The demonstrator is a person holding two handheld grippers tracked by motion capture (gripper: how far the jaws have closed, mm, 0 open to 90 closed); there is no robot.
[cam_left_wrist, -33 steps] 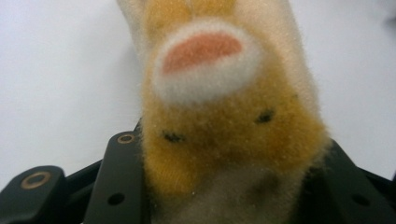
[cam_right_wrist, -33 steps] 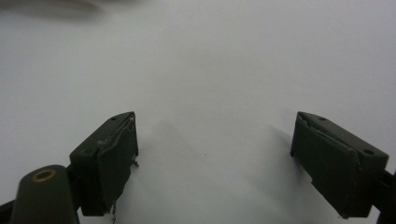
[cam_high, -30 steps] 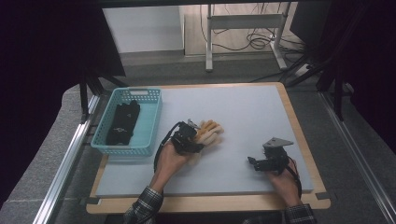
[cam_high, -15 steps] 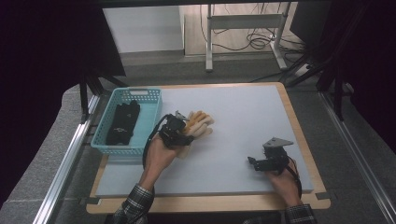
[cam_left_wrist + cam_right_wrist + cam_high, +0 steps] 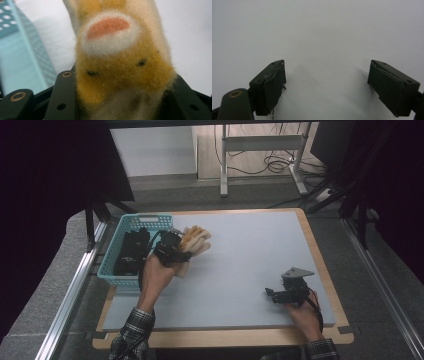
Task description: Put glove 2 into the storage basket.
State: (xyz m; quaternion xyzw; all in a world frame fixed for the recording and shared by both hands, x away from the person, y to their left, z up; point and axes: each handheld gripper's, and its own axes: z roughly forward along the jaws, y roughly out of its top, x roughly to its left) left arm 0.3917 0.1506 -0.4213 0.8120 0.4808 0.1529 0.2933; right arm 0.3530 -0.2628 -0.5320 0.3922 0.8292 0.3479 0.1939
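plush toy (image 5: 120, 62) clamped in left gripper (image 5: 172, 251) beside teal basket (image 5: 131, 279); right gripper (image 5: 327, 82) agape

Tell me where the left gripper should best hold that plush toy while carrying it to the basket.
Keep the grip it has: the left gripper clamps the plush toy across its soft body from both flanks. The limbs hang loose beyond the jaws, so the thicker middle probably holds most securely.

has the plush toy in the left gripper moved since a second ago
Yes. The plush toy, clamped in the left gripper, has shifted left across the table toward the blue basket and now sits right beside its rim.
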